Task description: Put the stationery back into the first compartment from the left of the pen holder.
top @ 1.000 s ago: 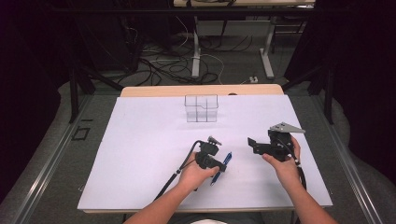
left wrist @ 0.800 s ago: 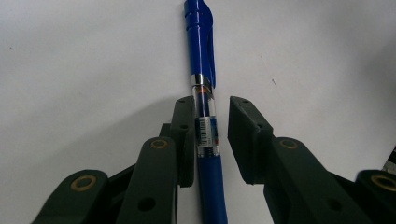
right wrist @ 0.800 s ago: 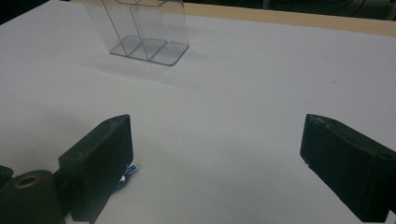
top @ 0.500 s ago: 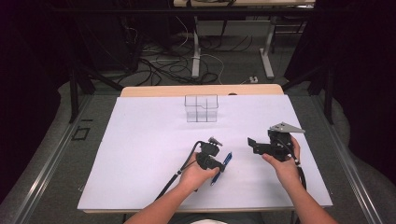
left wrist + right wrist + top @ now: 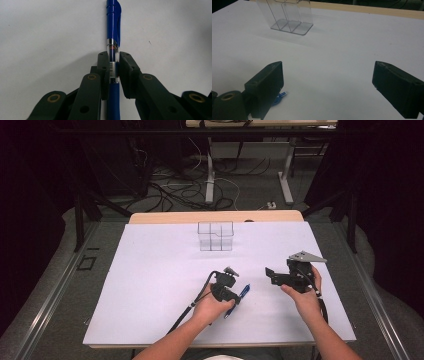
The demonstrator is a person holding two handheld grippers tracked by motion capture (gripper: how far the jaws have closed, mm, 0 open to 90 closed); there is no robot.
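A blue pen (image 5: 113, 22) lies on the white table sheet, its clipped cap pointing away from me. My left gripper (image 5: 113, 57) is shut on the pen's clear middle section, jaws pressing both sides. In the high view the left gripper (image 5: 233, 297) sits low at the table's centre front, with the pen (image 5: 244, 292) slanting out to its right. My right gripper (image 5: 271, 276) hovers just right of it, held open and turned left. In the right gripper view its jaws (image 5: 329, 77) stand wide apart with nothing between them, and the pen's end (image 5: 280, 97) peeks out beside the left jaw.
A clear plastic organizer (image 5: 215, 236) with several compartments stands upright at the far middle of the sheet (image 5: 150, 285), also seen as the organizer (image 5: 287, 15) ahead-left of the right gripper. A wooden table edge (image 5: 165, 217) runs behind it. Cables lie on the floor beyond.
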